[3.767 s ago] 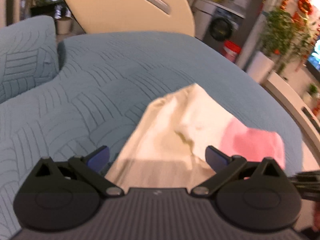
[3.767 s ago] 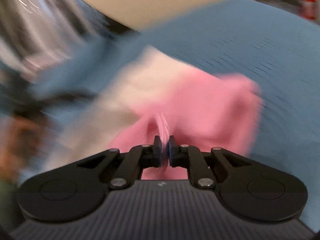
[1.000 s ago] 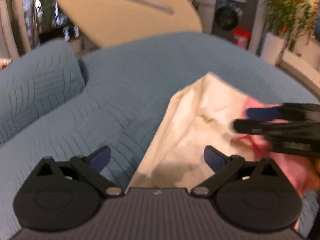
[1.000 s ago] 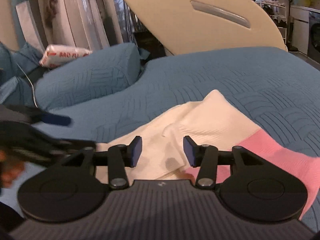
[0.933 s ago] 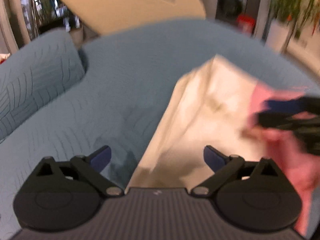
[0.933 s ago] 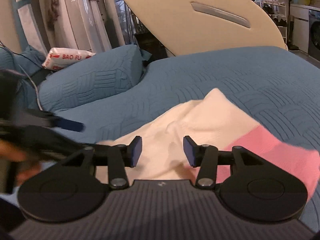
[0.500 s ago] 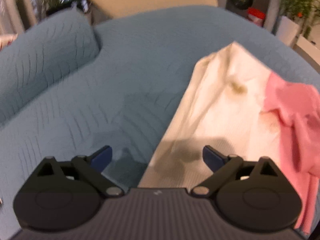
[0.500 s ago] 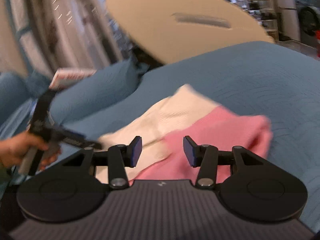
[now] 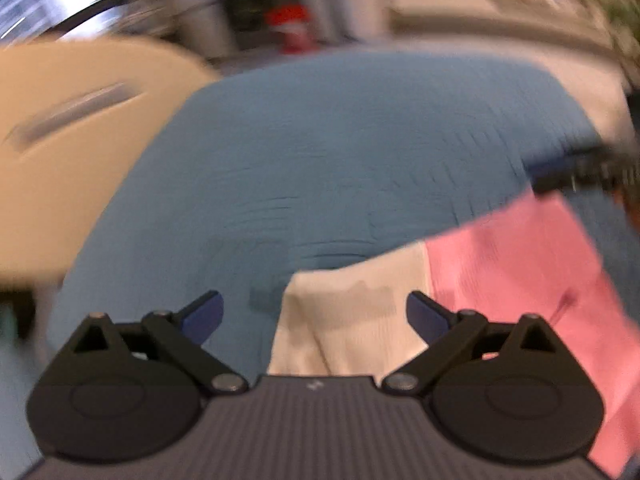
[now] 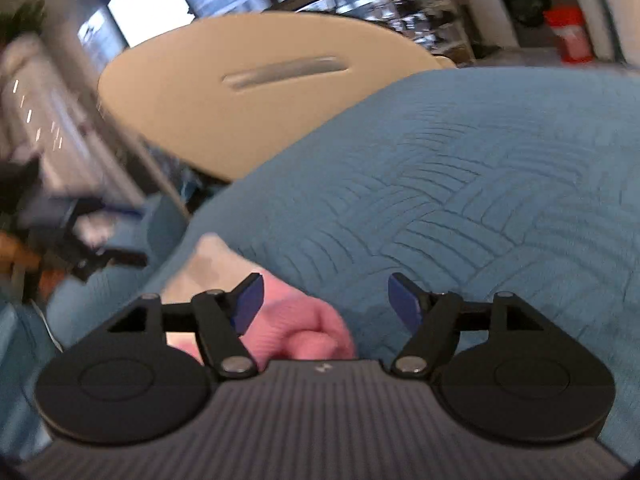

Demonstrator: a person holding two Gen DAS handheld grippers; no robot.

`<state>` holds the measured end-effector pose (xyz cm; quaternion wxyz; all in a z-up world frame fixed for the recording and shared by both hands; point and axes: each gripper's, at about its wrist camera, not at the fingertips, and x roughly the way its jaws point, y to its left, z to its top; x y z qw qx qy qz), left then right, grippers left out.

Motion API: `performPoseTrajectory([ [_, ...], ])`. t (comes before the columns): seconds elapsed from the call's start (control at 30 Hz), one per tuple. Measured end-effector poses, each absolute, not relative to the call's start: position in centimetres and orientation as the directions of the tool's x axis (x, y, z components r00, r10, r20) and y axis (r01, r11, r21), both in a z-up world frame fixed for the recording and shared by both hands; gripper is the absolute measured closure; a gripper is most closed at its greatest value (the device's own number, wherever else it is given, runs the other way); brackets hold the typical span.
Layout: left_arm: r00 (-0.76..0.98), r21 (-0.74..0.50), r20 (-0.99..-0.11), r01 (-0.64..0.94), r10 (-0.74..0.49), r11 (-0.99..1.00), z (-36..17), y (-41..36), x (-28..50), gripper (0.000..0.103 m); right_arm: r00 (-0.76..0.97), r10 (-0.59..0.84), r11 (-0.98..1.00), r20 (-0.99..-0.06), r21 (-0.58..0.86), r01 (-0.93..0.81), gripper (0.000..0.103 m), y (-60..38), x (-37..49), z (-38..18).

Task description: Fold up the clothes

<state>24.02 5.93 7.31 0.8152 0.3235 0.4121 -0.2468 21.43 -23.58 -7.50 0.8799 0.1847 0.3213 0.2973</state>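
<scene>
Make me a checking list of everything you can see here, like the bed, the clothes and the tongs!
Surface: blue quilted bed cover, stitched in curved blocks.
Job's things: one cream and pink garment lying on the cover; its pink end is bunched near the right tongs.
Clutter: nothing seen on the cover.
Grippers: left tongs wide open above the cream part, holding nothing; right tongs open, holding nothing.
Cables: nothing seen.
Surroundings: beige rounded headboard behind the bed, red container on the floor, windows beyond. The left view is blurred.
</scene>
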Motion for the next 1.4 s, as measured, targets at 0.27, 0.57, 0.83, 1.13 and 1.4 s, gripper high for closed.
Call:
performPoseTrajectory([
  [0.27, 0.354, 0.171, -0.920, 0.748, -0.168, 0.641, 2.0, 5.4, 29.4, 0.026, 0.503, 0.735, 0.667, -0.454, 0.615, -0.420, 0.030, -24.1, 22.7, -9.7],
  [0.57, 0.352, 0.098, -0.907, 0.708, -0.229, 0.699, 2.5, 6.4, 29.6, 0.079, 0.413, 0.794, 0.595, -0.446, 0.711, -0.375, 0.032, -23.1, 23.4, -10.3],
  [0.83, 0.491, 0.153, -0.826, 0.668, -0.276, 0.728, 5.6, 8.3, 24.1, 0.087, 0.447, 0.806, 0.591, -0.387, 0.568, -0.573, 0.072, -21.2, 20.0, -4.3],
  [1.13, 0.622, 0.244, -0.731, 0.622, -0.280, 0.744, 8.7, 14.4, 9.5, 0.087, 0.466, 0.749, 0.335, -0.472, -0.338, -0.880, 0.072, -13.9, 0.4, 2.0],
  [1.4, 0.625, 0.282, -0.761, 0.560, -0.174, 0.779, 1.9, 17.6, -0.4, 0.075, 0.468, 0.637, 0.018, -0.613, -0.595, -0.804, 0.072, -10.3, -9.6, -2.8],
])
